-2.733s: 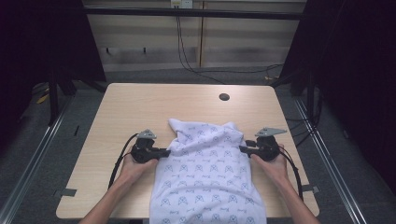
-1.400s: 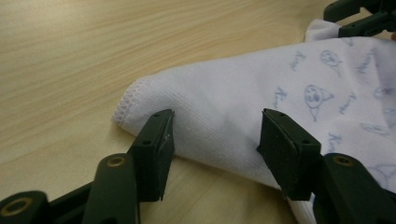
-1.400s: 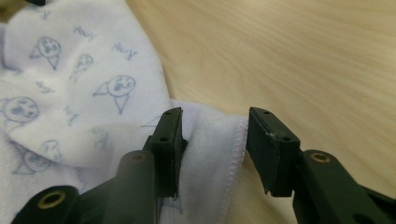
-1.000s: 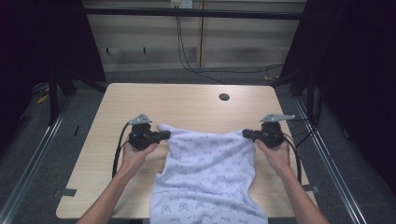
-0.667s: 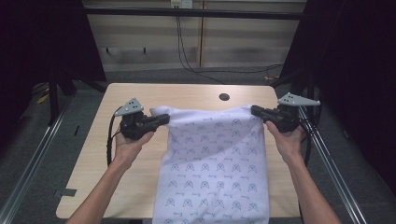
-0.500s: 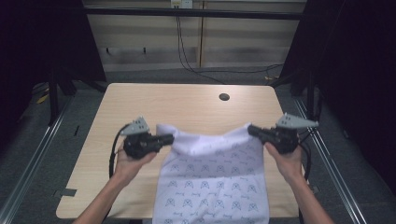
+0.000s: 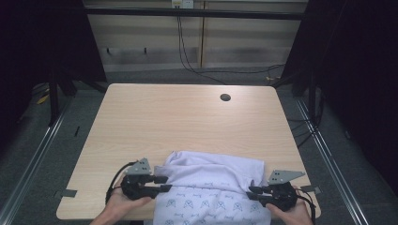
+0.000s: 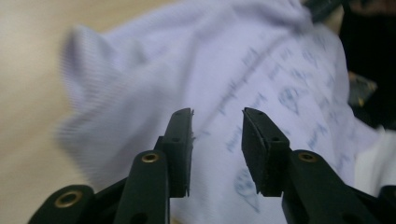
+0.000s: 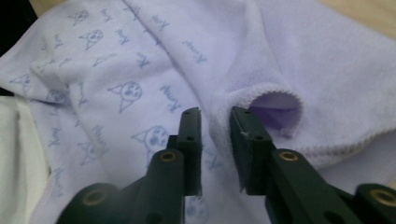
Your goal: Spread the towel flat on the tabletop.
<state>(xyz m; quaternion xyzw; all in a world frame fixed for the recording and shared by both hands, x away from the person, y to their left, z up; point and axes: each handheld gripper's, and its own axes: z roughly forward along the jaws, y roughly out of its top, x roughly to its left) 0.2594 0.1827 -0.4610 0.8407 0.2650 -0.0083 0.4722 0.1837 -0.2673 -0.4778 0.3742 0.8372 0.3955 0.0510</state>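
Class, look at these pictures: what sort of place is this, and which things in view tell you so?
Probably a lab or recording studio: a bare wooden table stands between dark curtains, cables trail down the back wall, and metal rails run along the floor.

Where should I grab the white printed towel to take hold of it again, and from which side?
Probably at the folded far edge's two ends. The towel lies with its top folded toward the person; the right gripper faces a thick hemmed fold, the left gripper the opposite end. Come in level from each side. Both jaws have just been opening, pads off cloth.

Pale lilac cloth point(image 7: 213, 187) printed with small blue cat faces — lies rumpled at the table's near edge, top folded over.
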